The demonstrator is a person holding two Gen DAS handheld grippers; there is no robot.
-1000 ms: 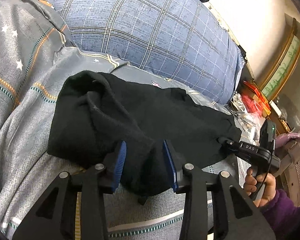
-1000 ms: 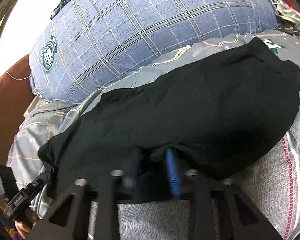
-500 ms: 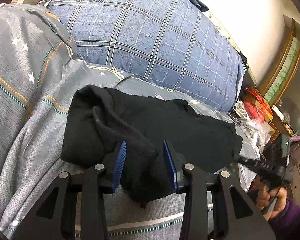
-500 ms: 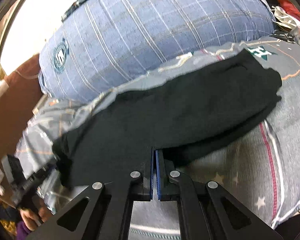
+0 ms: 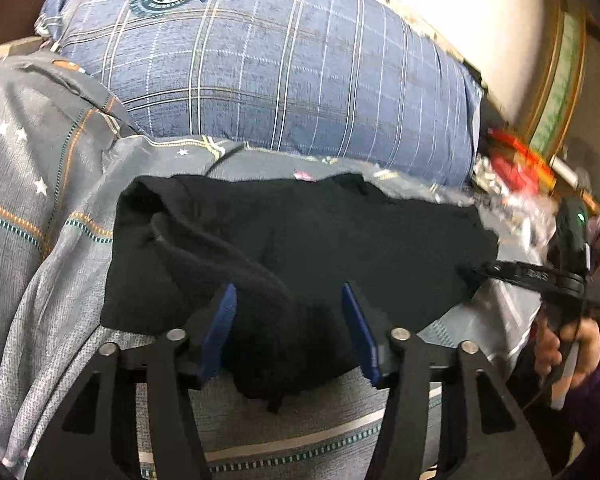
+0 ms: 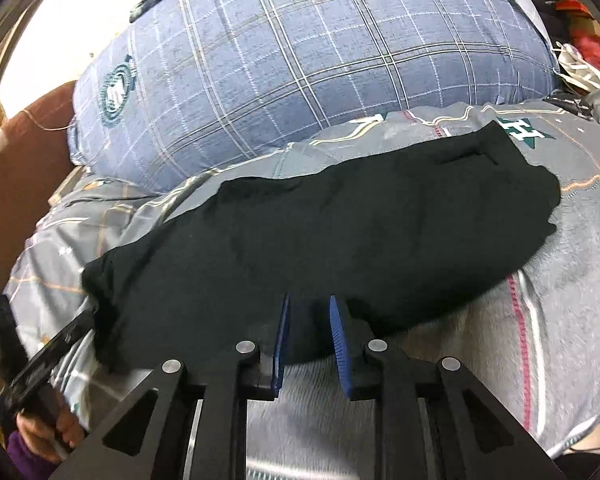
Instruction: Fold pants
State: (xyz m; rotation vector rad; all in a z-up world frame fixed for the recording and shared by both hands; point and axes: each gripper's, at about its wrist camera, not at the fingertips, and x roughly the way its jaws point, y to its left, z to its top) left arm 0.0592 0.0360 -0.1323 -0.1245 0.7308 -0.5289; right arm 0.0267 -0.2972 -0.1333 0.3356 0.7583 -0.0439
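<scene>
The black pants point(image 5: 300, 248) lie folded on the bed point(image 5: 40, 280), a long dark band running side to side in front of the big blue plaid pillow point(image 5: 280, 80). Their long axis runs across both views, so each hand-held gripper meets the near long edge at right angles, one toward each end.

The left hand-held gripper point(image 5: 288, 328) is at the bunched, thicker end. Its blue pads point(image 5: 220, 328) stand spread, with a hanging lump of cloth between them, and the pads do not seem to press on it. The right hand-held gripper point(image 6: 308, 336) is at the flatter end. Its jaws stand partly apart with the near hem between them, apparently unpinched. In the left view, its tip lies at the far right corner of the pants. Neither hand is clearly nearer, since each has its own end within reach.

Compared with a second ago, both pairs of jaws have just been opening: the left has widened around the lump it pinched, and the right, pressed together half a second ago, now shows a gap. The pants look flatter and more stretched out along the bed. The fold seems laid down and released.
</scene>
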